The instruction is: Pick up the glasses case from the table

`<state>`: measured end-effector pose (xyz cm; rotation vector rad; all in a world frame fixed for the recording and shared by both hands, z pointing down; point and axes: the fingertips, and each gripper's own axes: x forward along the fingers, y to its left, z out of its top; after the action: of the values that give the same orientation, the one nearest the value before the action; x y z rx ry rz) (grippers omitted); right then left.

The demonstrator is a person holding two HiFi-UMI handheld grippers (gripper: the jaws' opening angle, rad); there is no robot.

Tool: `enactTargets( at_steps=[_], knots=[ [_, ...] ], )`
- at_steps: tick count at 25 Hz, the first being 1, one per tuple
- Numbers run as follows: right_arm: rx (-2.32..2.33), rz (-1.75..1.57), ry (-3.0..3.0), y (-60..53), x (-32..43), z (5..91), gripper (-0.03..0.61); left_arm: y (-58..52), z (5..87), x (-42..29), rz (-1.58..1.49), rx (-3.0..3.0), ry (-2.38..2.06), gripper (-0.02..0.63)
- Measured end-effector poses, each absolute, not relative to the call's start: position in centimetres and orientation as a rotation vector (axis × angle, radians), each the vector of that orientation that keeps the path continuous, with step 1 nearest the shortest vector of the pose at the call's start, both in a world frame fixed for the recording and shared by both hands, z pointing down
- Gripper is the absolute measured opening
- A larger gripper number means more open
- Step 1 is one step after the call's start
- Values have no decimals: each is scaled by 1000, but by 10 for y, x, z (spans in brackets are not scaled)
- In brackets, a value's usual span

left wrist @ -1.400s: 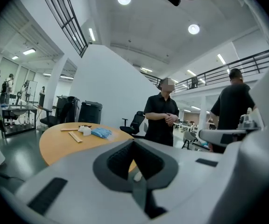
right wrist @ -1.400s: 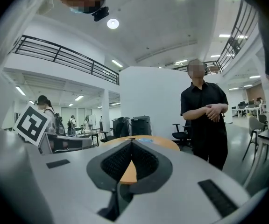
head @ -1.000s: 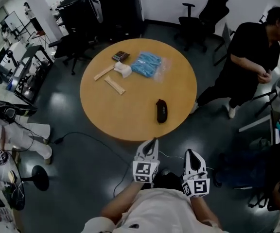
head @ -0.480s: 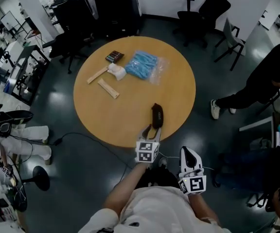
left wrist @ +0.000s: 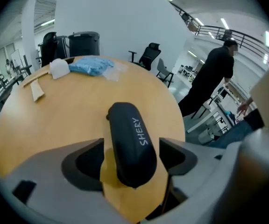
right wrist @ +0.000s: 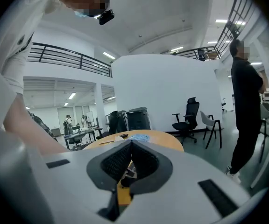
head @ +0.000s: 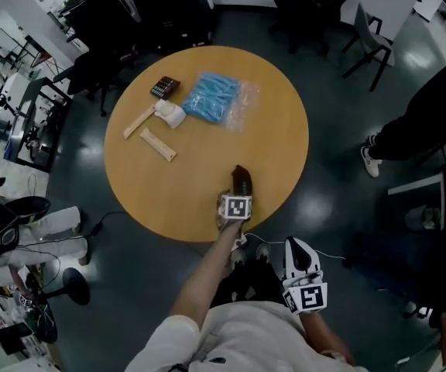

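Left tool (left wrist: 130, 149) has just been opening: jaws wide, black glasses case (left wrist: 125, 120) between them, not squeezed. Right tool (head: 296, 246) is closed. Round wooden bench (head: 281, 130), dark shiny office floor (head: 331, 80). Case lies flat near the bench's near edge, long axis running straight away from the left tool.

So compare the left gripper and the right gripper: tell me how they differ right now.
The left gripper's jaws stand apart, having just been opening, with the glasses case between them, not clamped; the right gripper's jaws are together and empty. The left gripper reaches over the table's edge; the right gripper hangs off it, near the person's body. Both carry a marker cube.
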<state>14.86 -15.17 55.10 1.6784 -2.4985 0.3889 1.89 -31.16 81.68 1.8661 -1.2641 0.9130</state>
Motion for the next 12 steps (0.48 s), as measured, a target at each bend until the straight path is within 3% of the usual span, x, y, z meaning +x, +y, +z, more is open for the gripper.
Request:
enactTargets(
  at_steps=[12],
  knots=[
    [1682,431,-2478,-173,167,565,15,-329,863,52,918,1749,-1105,367]
  ],
)
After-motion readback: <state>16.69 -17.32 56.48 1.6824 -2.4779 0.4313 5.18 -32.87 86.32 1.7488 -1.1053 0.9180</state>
